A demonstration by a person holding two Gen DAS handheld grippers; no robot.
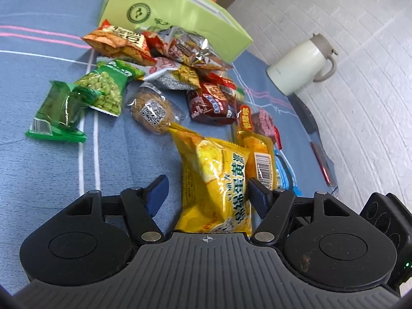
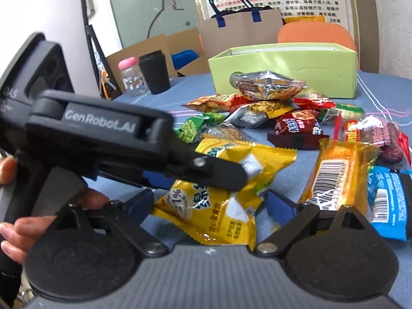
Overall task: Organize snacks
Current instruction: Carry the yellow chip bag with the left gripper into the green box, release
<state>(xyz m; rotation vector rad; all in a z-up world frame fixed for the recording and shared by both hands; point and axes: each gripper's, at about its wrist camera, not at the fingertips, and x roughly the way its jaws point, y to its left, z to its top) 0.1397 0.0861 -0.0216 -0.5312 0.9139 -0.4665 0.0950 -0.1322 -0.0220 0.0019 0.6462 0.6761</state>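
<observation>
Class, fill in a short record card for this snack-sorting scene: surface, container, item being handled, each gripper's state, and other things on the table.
surface: blue cloth with pink and white stripes
container: light green box, open at the top, behind the snack pile
item being handled: yellow snack packet, lying between both grippers' fingers
left gripper: open, one finger beside the packet's edge
right gripper: open wide around the packet
other things: white jug, black cup, pink-lidded jar

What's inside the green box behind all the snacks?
The green box is open on top, and only a pale strip of inner wall shows. Its front wall hides the bottom, so I can't tell whether any snacks are inside.
</observation>
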